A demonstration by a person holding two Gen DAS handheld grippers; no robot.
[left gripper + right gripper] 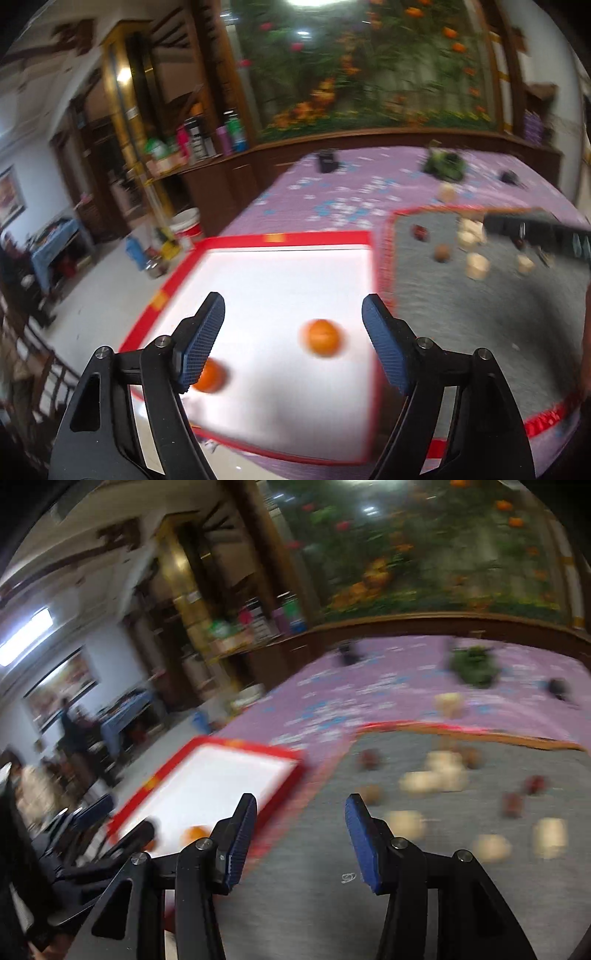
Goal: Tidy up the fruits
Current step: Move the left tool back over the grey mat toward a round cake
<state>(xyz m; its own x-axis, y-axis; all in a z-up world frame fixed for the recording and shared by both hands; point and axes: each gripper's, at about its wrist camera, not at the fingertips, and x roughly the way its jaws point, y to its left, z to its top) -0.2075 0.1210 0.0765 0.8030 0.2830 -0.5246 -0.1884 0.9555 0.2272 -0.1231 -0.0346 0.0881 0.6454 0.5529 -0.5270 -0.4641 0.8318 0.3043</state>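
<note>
My left gripper (293, 301) is open above a white tray with a red rim (280, 238). One orange (322, 338) lies on the tray, in line with the gap between the blue pads and free of them. A second orange (208, 374) sits partly hidden behind the left finger. My right gripper (301, 800) is open over a grey mat (314, 904) with nothing between its fingers. Several pale chunks (436, 775), small reddish fruits (513, 803) and a brown fruit (371, 794) are scattered on the mat. The tray (236, 744) lies to the left of the mat.
Tray and mat rest on a purple patterned cloth (332, 184). A green bunch (443, 164) and small dark items lie at the cloth's far side. A wooden cabinet with bottles (207, 140) stands behind, and a bucket (186, 225) stands on the floor to the left.
</note>
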